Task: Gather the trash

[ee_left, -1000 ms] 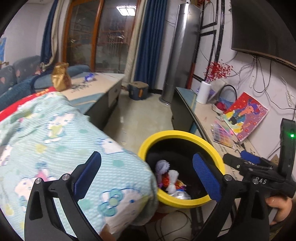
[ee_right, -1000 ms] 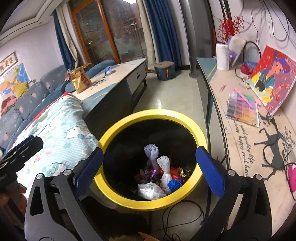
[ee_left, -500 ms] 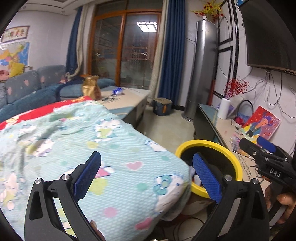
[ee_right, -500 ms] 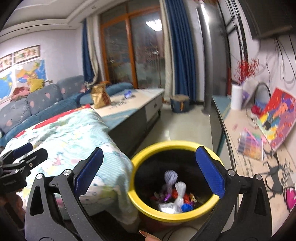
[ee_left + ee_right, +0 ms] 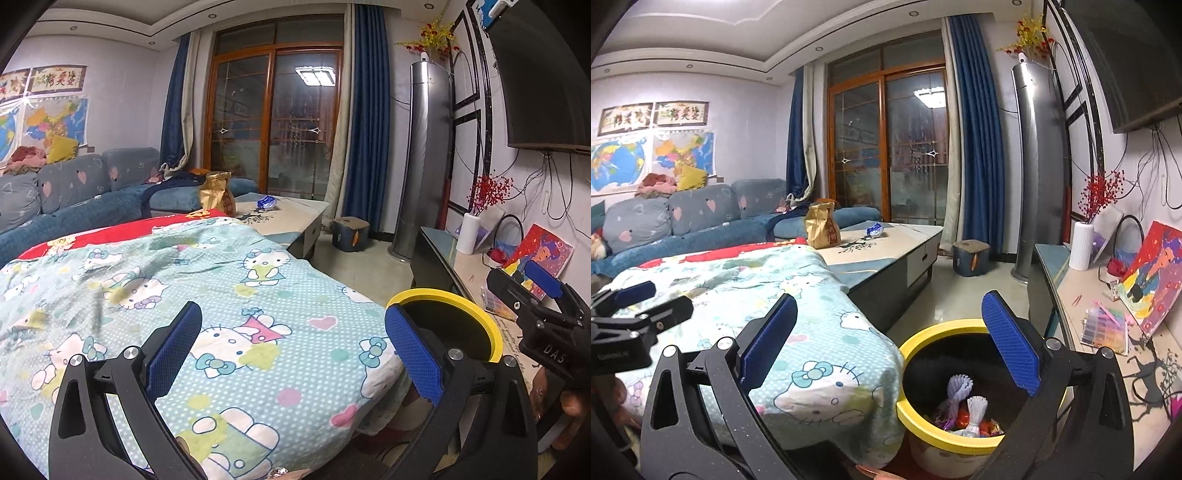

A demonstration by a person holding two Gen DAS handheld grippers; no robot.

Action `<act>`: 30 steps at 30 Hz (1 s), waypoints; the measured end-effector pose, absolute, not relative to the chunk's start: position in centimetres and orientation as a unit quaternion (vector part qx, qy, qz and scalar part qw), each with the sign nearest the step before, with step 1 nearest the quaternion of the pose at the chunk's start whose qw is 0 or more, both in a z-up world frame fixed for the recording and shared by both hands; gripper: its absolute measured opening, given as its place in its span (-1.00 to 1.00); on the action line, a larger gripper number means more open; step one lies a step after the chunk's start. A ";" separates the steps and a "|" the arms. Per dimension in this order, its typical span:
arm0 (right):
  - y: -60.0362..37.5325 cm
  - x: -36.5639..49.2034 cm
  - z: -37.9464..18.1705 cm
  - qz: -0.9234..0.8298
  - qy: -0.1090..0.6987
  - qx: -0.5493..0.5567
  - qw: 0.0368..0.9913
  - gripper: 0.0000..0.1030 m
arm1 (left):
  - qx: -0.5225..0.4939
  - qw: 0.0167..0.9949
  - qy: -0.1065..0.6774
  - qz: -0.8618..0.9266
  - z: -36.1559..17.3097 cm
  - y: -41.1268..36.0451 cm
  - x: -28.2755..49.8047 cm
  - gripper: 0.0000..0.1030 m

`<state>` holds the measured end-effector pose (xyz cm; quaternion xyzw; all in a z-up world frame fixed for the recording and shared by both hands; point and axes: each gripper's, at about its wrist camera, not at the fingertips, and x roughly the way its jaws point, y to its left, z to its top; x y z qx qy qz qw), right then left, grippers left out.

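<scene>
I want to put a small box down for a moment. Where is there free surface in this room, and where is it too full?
The coffee table has bare top on its right part, beyond the brown paper bag and the blue wrapper. The Hello Kitty blanket is open but soft. The side counter is crowded with a white vase, a painting and a colourful sheet. The yellow bin holds trash.

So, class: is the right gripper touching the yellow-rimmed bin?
Apart. In the right wrist view the open, empty right gripper hangs above the bin.

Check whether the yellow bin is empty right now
No, the right wrist view shows the yellow bin holding colourful wrappers and white ruffled pieces at its bottom.
</scene>
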<state>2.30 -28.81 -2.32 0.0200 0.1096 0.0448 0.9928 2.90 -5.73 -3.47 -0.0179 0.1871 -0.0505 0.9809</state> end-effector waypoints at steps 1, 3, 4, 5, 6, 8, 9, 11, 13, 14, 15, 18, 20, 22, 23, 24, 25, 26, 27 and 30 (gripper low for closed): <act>-28.8 2.3 -2.3 0.042 0.111 0.020 0.993 0.79 | -0.021 0.981 0.187 -0.051 -3.4 -5.8 2.9 0.87; -28.9 2.3 -2.2 0.036 0.110 0.020 0.993 0.79 | -0.026 0.981 0.187 -0.053 -3.3 -5.6 2.9 0.87; -28.7 2.2 -2.2 0.035 0.109 0.019 0.993 0.79 | -0.027 0.981 0.186 -0.053 -3.4 -5.5 2.8 0.87; -28.8 2.2 -2.2 0.032 0.109 0.018 0.993 0.79 | -0.026 0.981 0.185 -0.053 -3.4 -5.5 2.7 0.87; -28.8 2.3 -2.1 0.030 0.109 0.018 0.993 0.79 | -0.026 0.981 0.184 -0.053 -3.4 -5.4 2.7 0.87; -28.9 2.4 -2.2 0.029 0.110 0.018 0.993 0.79 | -0.029 0.981 0.185 -0.055 -3.4 -5.4 2.7 0.87; -28.9 2.4 -2.3 0.029 0.111 0.018 0.993 0.79 | -0.029 0.981 0.185 -0.054 -3.3 -5.4 2.6 0.87; -28.9 2.5 -2.3 0.030 0.113 0.019 0.993 0.79 | -0.030 0.981 0.185 -0.054 -3.3 -5.4 2.7 0.87; -28.9 2.5 -2.4 0.031 0.114 0.017 0.993 0.79 | -0.030 0.981 0.186 -0.052 -3.2 -5.4 2.7 0.87; -28.8 2.4 -2.4 0.032 0.113 0.016 0.993 0.79 | -0.030 0.981 0.186 -0.051 -3.2 -5.5 2.7 0.87; -28.8 2.4 -2.5 0.033 0.111 0.016 0.993 0.79 | -0.030 0.981 0.185 -0.051 -3.2 -5.5 2.7 0.87; -28.7 2.2 -2.4 0.034 0.108 0.016 0.993 0.79 | -0.031 0.981 0.185 -0.050 -3.1 -5.4 2.7 0.87; -28.8 2.2 -2.3 0.034 0.108 0.015 0.993 0.79 | -0.029 0.981 0.185 -0.050 -3.1 -5.4 2.8 0.87; -28.8 2.2 -2.4 0.034 0.108 0.016 0.993 0.79 | -0.029 0.981 0.185 -0.050 -3.0 -5.4 2.9 0.87; -28.8 2.2 -2.4 0.033 0.108 0.016 0.993 0.79 | -0.029 0.981 0.185 -0.050 -3.0 -5.4 2.9 0.87; -28.8 2.2 -2.4 0.033 0.108 0.016 0.993 0.79 | -0.029 0.981 0.185 -0.050 -3.0 -5.4 2.9 0.87; -28.8 2.2 -2.4 0.034 0.108 0.016 0.993 0.79 | -0.029 0.981 0.185 -0.051 -3.0 -5.4 2.9 0.87; -28.8 2.2 -2.4 0.034 0.108 0.016 0.993 0.79 | -0.030 0.981 0.185 -0.051 -3.0 -5.4 3.0 0.87; -28.8 2.2 -2.4 0.033 0.108 0.016 0.993 0.79 | -0.030 0.981 0.185 -0.050 -3.0 -5.4 2.9 0.87; -28.8 2.2 -2.4 0.033 0.108 0.016 0.993 0.79 | -0.031 0.981 0.186 -0.049 -3.0 -5.4 2.9 0.87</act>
